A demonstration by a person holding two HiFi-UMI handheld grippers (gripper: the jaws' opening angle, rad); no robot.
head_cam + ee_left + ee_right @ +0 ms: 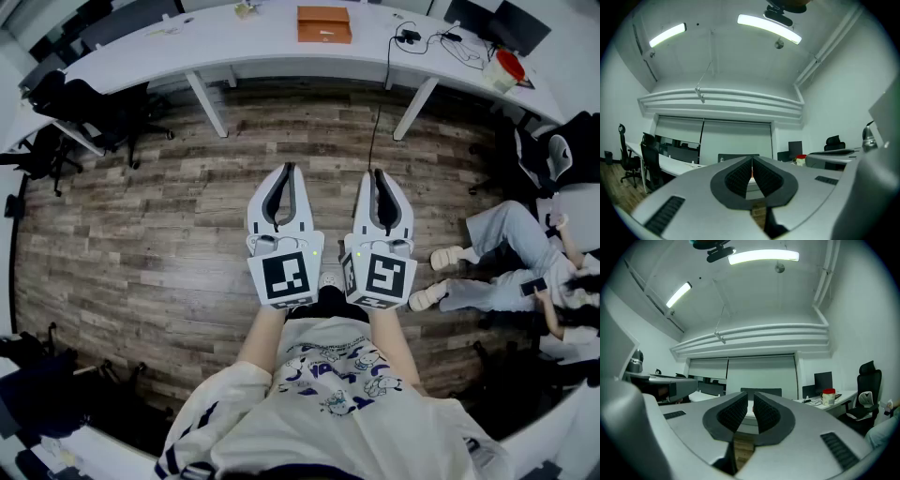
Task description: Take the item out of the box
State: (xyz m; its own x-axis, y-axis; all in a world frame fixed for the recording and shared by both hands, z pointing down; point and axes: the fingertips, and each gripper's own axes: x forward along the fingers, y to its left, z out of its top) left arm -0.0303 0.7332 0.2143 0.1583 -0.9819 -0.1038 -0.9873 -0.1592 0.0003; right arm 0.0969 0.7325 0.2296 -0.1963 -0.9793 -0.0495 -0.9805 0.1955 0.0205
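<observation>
The left gripper (752, 161) points roughly level across an office, its jaws pressed together with nothing between them. Beyond them runs a long white table (677, 165). Black chairs (628, 161) stand at the left, a red-lidded container (800, 159) sits at the right, and ceiling lights (769, 26) glow overhead.

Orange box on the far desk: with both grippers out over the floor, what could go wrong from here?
Both the left gripper and right gripper are shut and empty, well short of the orange box; arriving closed might shove it along the desk.
A seated person's feet lie close on the right; stepping forward could clip them.
The cables near the box could snag a gripper.
</observation>
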